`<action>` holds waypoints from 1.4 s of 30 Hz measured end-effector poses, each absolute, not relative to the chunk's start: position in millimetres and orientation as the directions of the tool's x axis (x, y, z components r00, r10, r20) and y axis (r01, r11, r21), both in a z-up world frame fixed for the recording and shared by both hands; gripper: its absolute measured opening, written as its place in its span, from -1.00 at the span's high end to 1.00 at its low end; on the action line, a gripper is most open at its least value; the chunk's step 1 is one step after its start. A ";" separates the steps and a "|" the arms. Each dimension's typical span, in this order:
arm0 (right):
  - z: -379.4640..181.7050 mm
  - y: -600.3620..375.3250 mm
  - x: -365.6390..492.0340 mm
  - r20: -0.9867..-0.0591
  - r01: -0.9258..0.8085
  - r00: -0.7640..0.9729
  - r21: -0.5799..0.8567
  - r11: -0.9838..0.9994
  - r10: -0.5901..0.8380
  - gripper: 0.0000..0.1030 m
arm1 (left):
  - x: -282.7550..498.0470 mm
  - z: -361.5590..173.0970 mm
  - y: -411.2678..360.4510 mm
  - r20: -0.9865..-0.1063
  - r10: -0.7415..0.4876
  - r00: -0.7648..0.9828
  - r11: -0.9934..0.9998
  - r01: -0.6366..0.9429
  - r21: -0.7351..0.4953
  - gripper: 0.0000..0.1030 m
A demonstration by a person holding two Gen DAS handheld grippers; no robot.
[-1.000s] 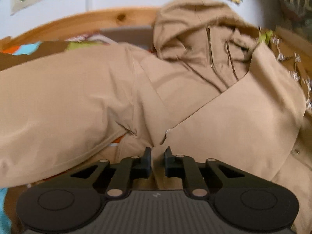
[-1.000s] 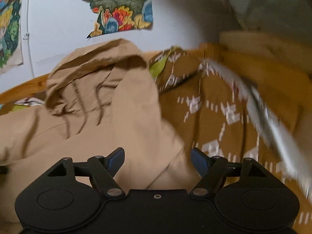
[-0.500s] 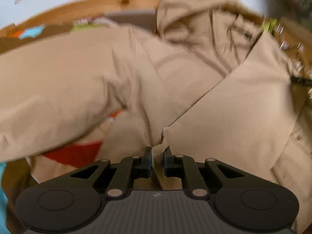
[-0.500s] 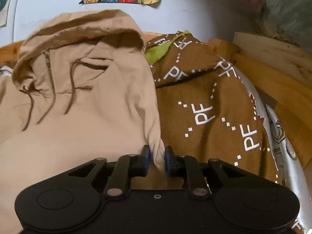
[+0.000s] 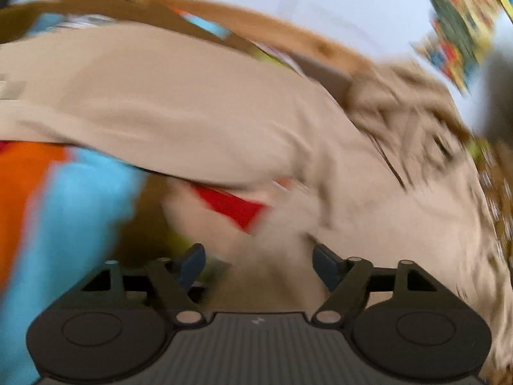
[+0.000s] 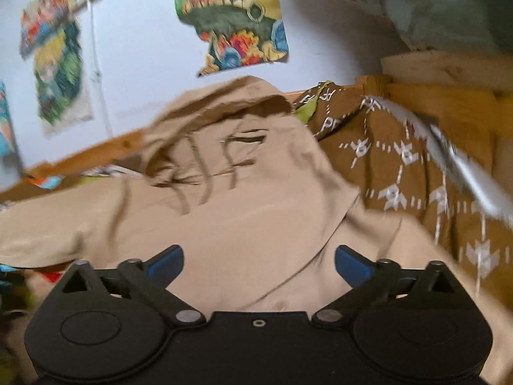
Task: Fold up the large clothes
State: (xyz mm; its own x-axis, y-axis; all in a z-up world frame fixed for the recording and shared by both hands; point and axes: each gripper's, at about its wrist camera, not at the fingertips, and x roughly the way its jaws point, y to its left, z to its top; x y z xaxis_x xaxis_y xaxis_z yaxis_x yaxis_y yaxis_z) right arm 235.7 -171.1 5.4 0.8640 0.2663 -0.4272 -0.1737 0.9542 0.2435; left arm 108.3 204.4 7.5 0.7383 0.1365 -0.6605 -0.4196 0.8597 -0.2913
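A tan hooded jacket (image 5: 198,109) lies spread on the bed, its hood (image 6: 224,109) toward the wall and its right side folded over the front (image 6: 272,224). In the blurred left wrist view, one sleeve stretches to the left. My left gripper (image 5: 258,261) is open just above the jacket's lower fabric, with nothing between its fingers. My right gripper (image 6: 258,264) is open too, hovering over the folded front panel near a snap button (image 6: 280,303).
A brown patterned bedspread (image 6: 400,166) lies right of the jacket, with a silver-grey strip (image 6: 461,163) across it. A wooden bed frame (image 6: 449,96) runs behind. Colourful pictures (image 6: 231,16) hang on the white wall. Orange, blue and red bedding (image 5: 64,199) shows at left.
Both grippers were shut on jacket fabric half a second ago; both have let go and stand open. The left view has swung leftward and is blurred. The right gripper has pulled back.
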 end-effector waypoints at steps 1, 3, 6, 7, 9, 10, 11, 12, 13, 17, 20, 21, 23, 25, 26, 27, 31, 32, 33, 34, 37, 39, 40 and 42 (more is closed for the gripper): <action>0.8 -166.8 228.3 -0.440 -0.194 0.850 0.247 0.949 0.289 -0.99 | 95.8 13.0 215.7 -0.639 0.203 0.742 0.840 -0.467 -0.276 -0.61; -4.8 -154.2 224.7 -0.479 -0.239 0.815 0.234 0.942 0.326 -0.98 | 74.1 22.1 240.1 -0.594 0.337 0.731 0.782 -0.568 -0.255 -0.68; -10.2 -139.0 228.2 -0.496 -0.267 0.787 0.261 0.928 0.366 -0.98 | 55.2 33.5 279.8 -0.536 0.466 0.704 0.677 -0.674 -0.297 -0.68; -11.7 -135.2 229.5 -0.495 -0.284 0.777 0.276 0.918 0.389 -0.99 | 53.8 36.7 291.1 -0.529 0.488 0.695 0.648 -0.694 -0.314 -0.69; -16.2 -127.8 230.7 -0.508 -0.308 0.757 0.275 0.911 0.410 -0.99 | 55.5 41.3 317.6 -0.541 0.550 0.636 0.555 -0.762 -0.332 -0.69; -19.1 -124.2 230.4 -0.519 -0.314 0.750 0.267 0.911 0.410 -0.99 | 57.0 41.5 329.6 -0.553 0.566 0.612 0.506 -0.787 -0.353 -0.68; -21.9 -121.3 227.4 -0.526 -0.316 0.745 0.263 0.912 0.410 -0.99 | 57.2 40.8 342.0 -0.559 0.570 0.602 0.459 -0.797 -0.391 -0.66; -25.8 -119.5 225.7 -0.536 -0.315 0.738 0.264 0.912 0.410 -0.99 | 55.1 39.0 354.3 -0.564 0.567 0.600 0.413 -0.800 -0.435 -0.63; -29.0 -118.2 226.5 -0.547 -0.311 0.730 0.268 0.912 0.410 -0.99 | 54.4 37.0 365.5 -0.572 0.565 0.595 0.364 -0.802 -0.475 -0.59; -41.0 -116.8 230.2 -0.581 -0.290 0.701 0.298 0.909 0.414 -0.99 | 58.8 35.1 382.0 -0.574 0.577 0.581 0.292 -0.803 -0.520 -0.39; -46.9 -120.0 232.7 -0.597 -0.264 0.691 0.318 0.911 0.408 -0.99 | 68.8 37.6 381.4 -0.593 0.592 0.545 0.281 -0.830 -0.482 0.41; -47.8 -121.3 232.9 -0.599 -0.255 0.691 0.324 0.911 0.406 -0.99 | 70.4 38.1 380.6 -0.591 0.598 0.541 0.275 -0.831 -0.483 0.51; -47.1 -124.2 233.6 -0.600 -0.239 0.694 0.330 0.913 0.398 -0.99 | 67.2 42.0 375.6 -0.555 0.614 0.561 0.283 -0.813 -0.508 0.73; -44.4 -126.1 233.5 -0.593 -0.233 0.703 0.328 0.915 0.392 -0.99 | 60.1 52.6 361.8 -0.461 0.641 0.614 0.347 -0.767 -0.539 0.84; -42.7 -127.7 233.8 -0.588 -0.234 0.707 0.328 0.915 0.392 -0.99 | 60.5 59.2 355.7 -0.406 0.650 0.642 0.396 -0.743 -0.540 0.85; -40.9 -128.5 233.5 -0.584 -0.233 0.711 0.330 0.915 0.392 -0.99 | 61.7 68.7 346.5 -0.353 0.655 0.669 0.451 -0.720 -0.527 0.86; -31.4 -134.3 232.3 -0.555 -0.232 0.733 0.339 0.912 0.393 -0.99 | 91.1 118.0 305.1 -0.166 0.560 0.812 0.693 -0.568 -0.443 0.88; -28.2 -136.5 232.0 -0.544 -0.232 0.741 0.341 0.911 0.393 -0.99 | 101.2 133.0 292.2 -0.133 0.518 0.845 0.744 -0.522 -0.417 0.88; -25.0 -139.3 232.1 -0.532 -0.231 0.750 0.345 0.910 0.393 -0.99 | 112.8 146.8 279.2 -0.104 0.469 0.877 0.790 -0.469 -0.394 0.88; -21.8 -142.3 232.5 -0.521 -0.227 0.759 0.351 0.909 0.391 -0.99 | 124.2 161.4 263.7 -0.080 0.405 0.911 0.836 -0.405 -0.370 0.88; -12.7 -157.5 234.5 -0.477 -0.207 0.787 0.393 0.896 0.391 -0.99 | 150.3 193.6 209.3 -0.025 0.224 0.974 0.934 -0.222 -0.282 0.88; -6.1 -173.1 236.6 -0.449 -0.182 0.805 0.436 0.882 0.388 -0.99 | 162.5 205.4 171.6 -0.007 0.092 0.996 0.972 -0.092 -0.216 0.88; -3.0 -182.4 237.7 -0.436 -0.163 0.814 0.462 0.872 0.383 -0.99 | 169.9 207.9 153.4 -0.009 0.021 1.000 0.982 -0.022 -0.186 0.88; 3.2 -200.8 240.0 -0.413 -0.118 0.838 0.502 0.857 0.357 -0.99 | 181.6 207.1 113.9 -0.034 -0.112 0.993 0.985 0.107 -0.134 0.88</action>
State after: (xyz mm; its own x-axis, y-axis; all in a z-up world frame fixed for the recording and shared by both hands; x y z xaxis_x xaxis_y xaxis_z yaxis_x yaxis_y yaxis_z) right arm 240.0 -200.8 3.2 0.8376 0.3574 -0.4132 -0.1179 0.8568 0.5020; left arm 181.6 113.9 207.1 0.9931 -0.1124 -0.0340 0.1069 0.9852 -0.1342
